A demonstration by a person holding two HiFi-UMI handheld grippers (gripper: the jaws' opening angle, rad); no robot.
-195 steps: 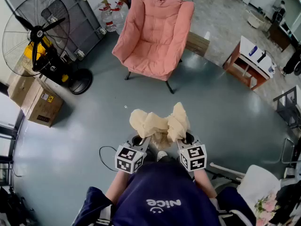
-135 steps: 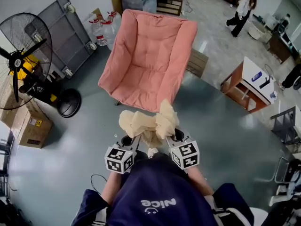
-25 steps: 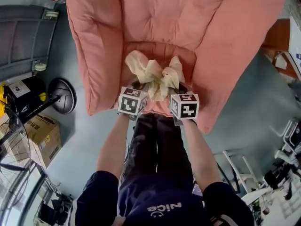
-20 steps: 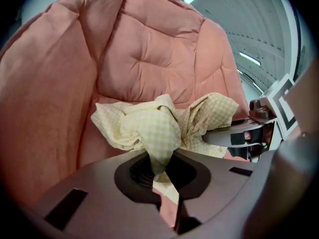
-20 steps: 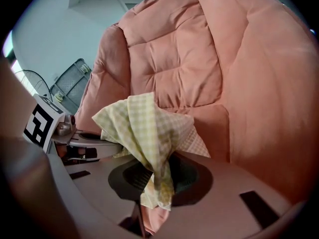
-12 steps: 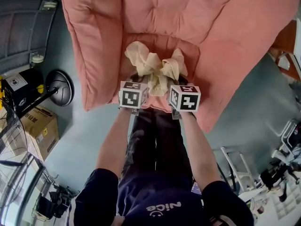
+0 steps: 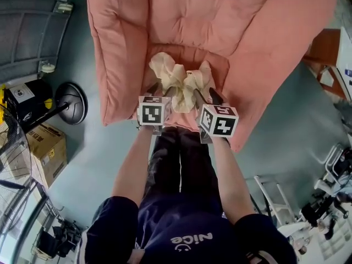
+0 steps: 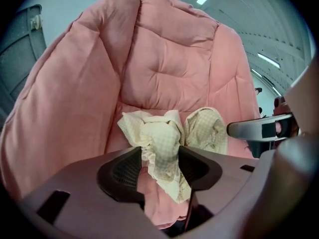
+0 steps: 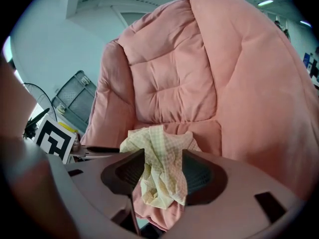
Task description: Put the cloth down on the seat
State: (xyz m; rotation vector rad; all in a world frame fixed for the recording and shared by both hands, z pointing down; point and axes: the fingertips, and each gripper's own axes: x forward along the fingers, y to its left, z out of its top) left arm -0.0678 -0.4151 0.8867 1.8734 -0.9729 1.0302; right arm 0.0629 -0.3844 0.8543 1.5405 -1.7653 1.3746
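Note:
A crumpled pale yellow checked cloth point(image 7: 179, 80) lies on the front of the pink padded chair's seat point(image 7: 187, 56). My left gripper point(image 7: 161, 91) is at the cloth's left end and my right gripper point(image 7: 204, 95) at its right end, both just over the seat's front edge. Both sets of jaws are opening. In the left gripper view a fold of the cloth point(image 8: 160, 141) hangs loose between the spread pads of the left gripper point(image 8: 157, 171). In the right gripper view the cloth point(image 9: 160, 158) likewise sags between the pads of the right gripper point(image 9: 158, 176).
The chair's back point(image 7: 220, 15) and padded sides point(image 7: 118, 65) rise round the seat. A fan base point(image 7: 71, 103), a cardboard box point(image 7: 47, 153) and a grey cart point(image 7: 27, 32) stand to the left. A wooden table point(image 7: 324, 51) is at the right.
Both grippers' jaws have spread apart from their grip on the cloth. The cloth has settled lower on the seat.

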